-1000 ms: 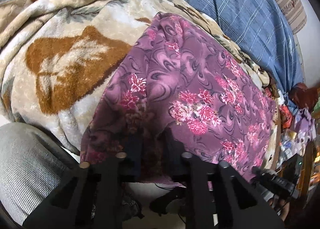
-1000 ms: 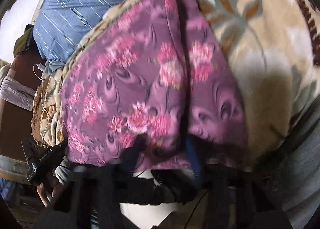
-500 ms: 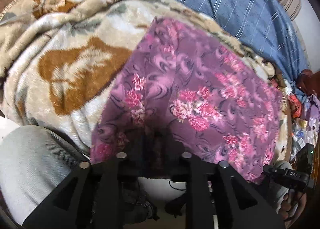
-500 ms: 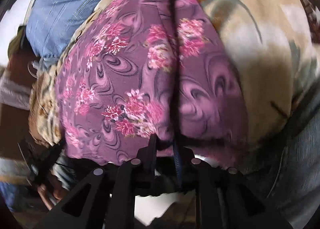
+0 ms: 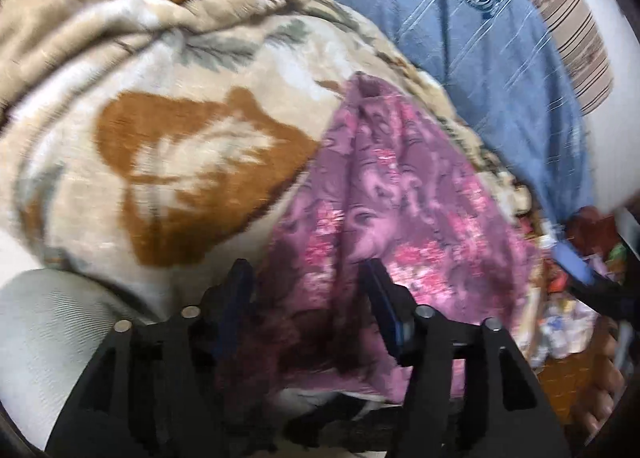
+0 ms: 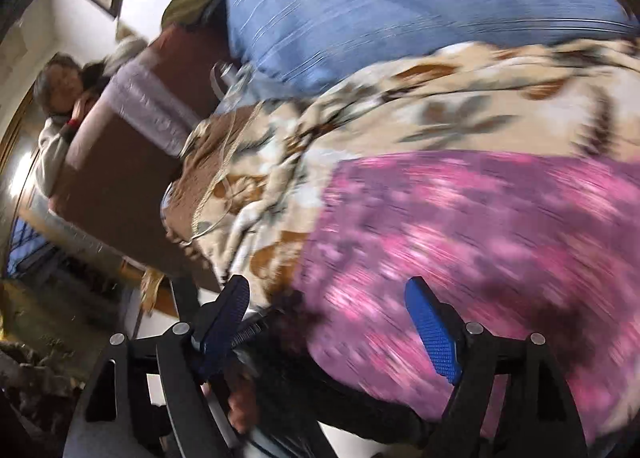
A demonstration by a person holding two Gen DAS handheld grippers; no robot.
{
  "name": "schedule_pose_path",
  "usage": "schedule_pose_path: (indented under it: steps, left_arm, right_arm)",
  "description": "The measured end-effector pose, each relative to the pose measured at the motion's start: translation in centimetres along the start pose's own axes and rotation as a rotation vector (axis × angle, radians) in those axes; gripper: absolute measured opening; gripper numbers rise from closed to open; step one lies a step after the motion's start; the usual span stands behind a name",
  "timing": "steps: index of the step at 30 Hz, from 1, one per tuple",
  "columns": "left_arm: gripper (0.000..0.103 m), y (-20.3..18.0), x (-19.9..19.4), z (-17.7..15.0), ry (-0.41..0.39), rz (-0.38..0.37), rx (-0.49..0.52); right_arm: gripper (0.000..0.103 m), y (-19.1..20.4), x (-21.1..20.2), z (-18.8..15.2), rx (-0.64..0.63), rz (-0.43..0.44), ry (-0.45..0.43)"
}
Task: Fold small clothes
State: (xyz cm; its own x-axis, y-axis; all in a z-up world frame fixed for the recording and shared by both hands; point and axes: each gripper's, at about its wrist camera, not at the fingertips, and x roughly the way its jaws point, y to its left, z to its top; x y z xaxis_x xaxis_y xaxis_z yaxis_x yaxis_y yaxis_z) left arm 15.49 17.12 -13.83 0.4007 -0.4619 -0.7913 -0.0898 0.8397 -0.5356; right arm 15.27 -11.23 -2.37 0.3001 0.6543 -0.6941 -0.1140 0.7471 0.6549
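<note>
Between the opening fingers of the left gripper [image 5: 308, 290], a soft, limp purple floral cloth [image 5: 404, 198] is seen on the bed blanket [image 5: 160, 138], unpinched; the right gripper [image 6: 332, 322] is opening above it. Its hem is judged best gripped.

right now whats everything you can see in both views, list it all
floral garment: one, purple with pink flowers, draped over the blanket's near edge, its hem hanging between the left tongs' fingers
blanket: one, cream with brown and grey leaf pattern, rumpled under the garment
blue cloth: one, blue with pale stripes and a round crest, behind the blanket
striped fabric: one, beige and brown, beyond the blue cloth
brown furniture: one, dark brown, left of the blanket in the right view
clutter: several small items, mixed colours, too blurred to name
grey-clad leg: one, lower left
left tongs: black with blue pads, opening
right tongs: black with blue pads, opening, clear of the cloth
</note>
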Motion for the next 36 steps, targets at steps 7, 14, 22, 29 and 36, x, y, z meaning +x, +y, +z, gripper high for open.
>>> schedule_pose_path:
  steps: [7, 14, 22, 29, 36]
  left_arm:
    - [0.064, 0.0, 0.2, -0.1, 0.021, -0.114, -0.012]
    - [0.06, -0.6, 0.9, -0.3, 0.025, -0.062, 0.017]
    - [0.005, -2.2, -0.9, -1.1, -0.055, -0.121, 0.104]
    - [0.005, -3.6, -1.8, -1.7, -0.095, -0.12, 0.18]
    - [0.004, -4.5, -2.8, -2.1, -0.121, -0.109, 0.216]
  right_arm:
    - [0.082, 0.6, 11.1, 3.4, 0.034, -0.021, 0.205]
    - [0.082, 2.6, 15.9, 5.0, 0.015, -0.099, 0.318]
    - [0.083, 3.3, 20.1, 5.5, -0.016, -0.28, 0.42]
    - [0.084, 5.0, 21.8, 4.6, -0.091, -0.38, 0.458]
    - [0.035, 5.8, 22.7, 3.5, -0.211, -0.56, 0.44]
